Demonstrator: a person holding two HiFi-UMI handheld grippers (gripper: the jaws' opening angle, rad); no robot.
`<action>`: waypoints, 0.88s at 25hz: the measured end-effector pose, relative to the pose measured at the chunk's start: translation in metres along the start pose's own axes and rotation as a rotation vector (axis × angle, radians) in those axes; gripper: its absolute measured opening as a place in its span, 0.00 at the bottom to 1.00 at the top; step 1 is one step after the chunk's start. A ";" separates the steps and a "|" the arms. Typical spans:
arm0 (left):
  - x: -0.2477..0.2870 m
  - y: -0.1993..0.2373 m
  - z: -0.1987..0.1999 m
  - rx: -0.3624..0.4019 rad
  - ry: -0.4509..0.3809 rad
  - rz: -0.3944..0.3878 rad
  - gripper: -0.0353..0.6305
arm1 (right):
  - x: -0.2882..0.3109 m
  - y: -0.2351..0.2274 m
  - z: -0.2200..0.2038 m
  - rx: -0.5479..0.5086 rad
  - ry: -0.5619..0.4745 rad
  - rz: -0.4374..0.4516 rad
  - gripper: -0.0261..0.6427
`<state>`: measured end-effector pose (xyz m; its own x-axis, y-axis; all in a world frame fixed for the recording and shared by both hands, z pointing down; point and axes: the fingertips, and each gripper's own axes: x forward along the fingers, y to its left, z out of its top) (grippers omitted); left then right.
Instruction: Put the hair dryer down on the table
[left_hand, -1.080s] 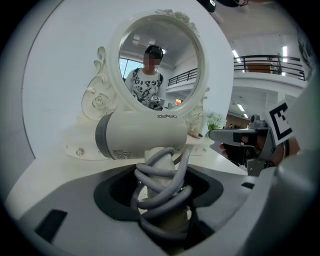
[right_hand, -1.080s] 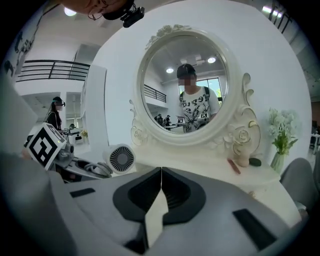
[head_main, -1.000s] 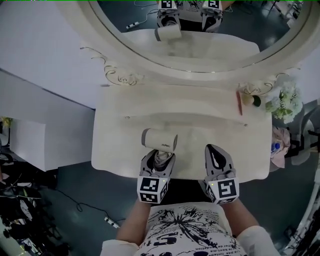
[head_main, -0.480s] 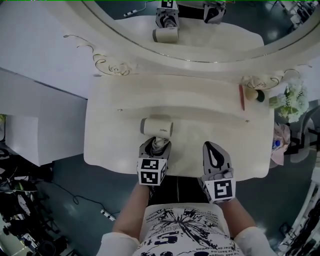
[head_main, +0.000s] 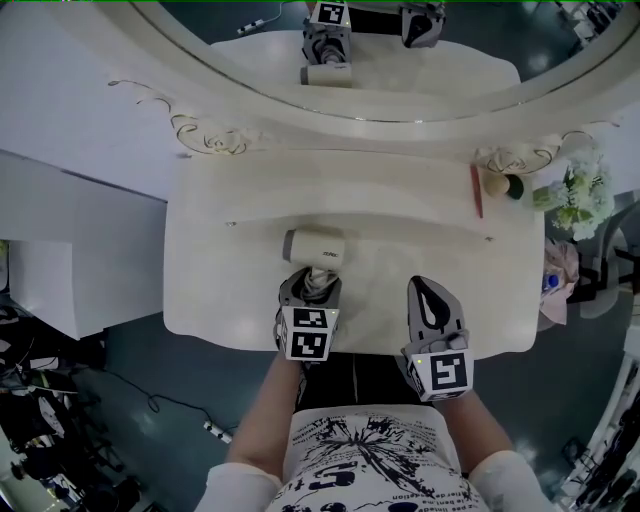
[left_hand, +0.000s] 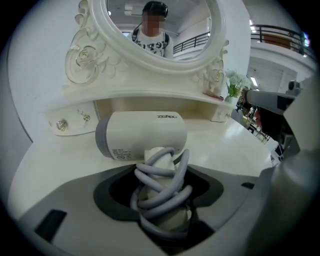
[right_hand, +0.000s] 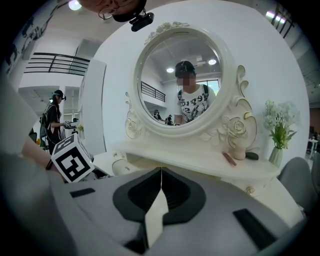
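A white hair dryer (head_main: 316, 246) lies sideways low over the cream dressing table (head_main: 220, 280), nozzle end to the left. Whether it touches the top I cannot tell. Its handle, wound with a grey cord (left_hand: 162, 182), sits between the jaws of my left gripper (head_main: 312, 285), which is shut on it. In the left gripper view the dryer body (left_hand: 142, 134) fills the middle, just past the left gripper (left_hand: 162, 172). My right gripper (head_main: 427, 288) hovers over the table's front edge, to the right of the dryer. Its jaws meet at the tips with nothing between them, as the right gripper view shows (right_hand: 160, 172).
An oval mirror (right_hand: 177, 80) in an ornate frame stands behind the table. On the raised shelf at the right lie a red stick (head_main: 477, 190) and a small round brush (head_main: 497, 185), and white flowers (head_main: 575, 190) stand beyond them. Small drawer knobs (left_hand: 61, 125) sit under the shelf.
My left gripper has sunk toward the tabletop with the hair dryer and tipped further down. The right gripper has stayed almost where it was.
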<state>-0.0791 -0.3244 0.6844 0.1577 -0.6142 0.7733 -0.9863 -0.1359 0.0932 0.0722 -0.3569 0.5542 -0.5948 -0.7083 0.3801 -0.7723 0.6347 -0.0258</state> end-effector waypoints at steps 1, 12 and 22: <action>0.000 0.000 0.000 -0.002 0.001 0.000 0.45 | 0.000 0.000 -0.001 0.002 0.004 0.002 0.07; -0.016 0.000 0.012 -0.044 -0.131 -0.043 0.51 | 0.000 0.009 0.004 0.023 0.022 0.014 0.07; -0.077 -0.007 0.049 0.030 -0.275 -0.032 0.31 | -0.017 0.015 0.028 0.041 0.006 0.014 0.07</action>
<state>-0.0817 -0.3144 0.5934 0.1999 -0.7967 0.5703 -0.9794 -0.1790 0.0932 0.0642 -0.3444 0.5214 -0.6043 -0.6976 0.3850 -0.7726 0.6311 -0.0691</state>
